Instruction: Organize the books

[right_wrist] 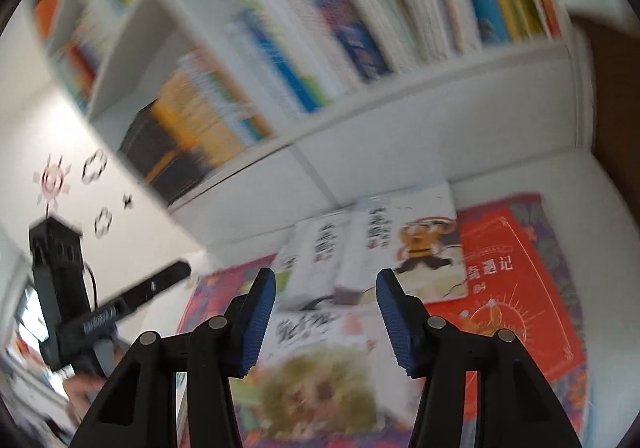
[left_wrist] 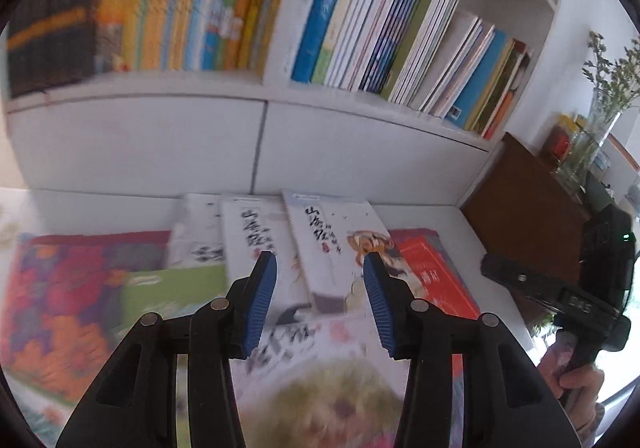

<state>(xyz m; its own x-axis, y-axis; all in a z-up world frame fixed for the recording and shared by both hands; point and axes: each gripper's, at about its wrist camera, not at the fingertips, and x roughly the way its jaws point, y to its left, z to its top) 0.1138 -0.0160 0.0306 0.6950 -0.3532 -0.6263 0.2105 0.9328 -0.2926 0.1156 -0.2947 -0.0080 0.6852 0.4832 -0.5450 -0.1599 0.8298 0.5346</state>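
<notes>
White desk [left_wrist: 452, 232], patterned mat [left_wrist: 60, 296], loose books [left_wrist: 336, 248]

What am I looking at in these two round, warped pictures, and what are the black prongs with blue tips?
The prongs are hand-held grippers, one in each of a person's hands; no robot arm is involved. Each picture comes from a fisheye camera on one gripper, looking forward along its fingers. The left gripper and the right gripper are both open and hold nothing. Each also shows at the edge of the other's view. Below them, on a white surface, lie overlapping books: white paperbacks with black brush lettering, a red-orange book and a purple floral-patterned book. Behind stands a white bookshelf filled with upright books. Both views are motion-blurred.
</notes>
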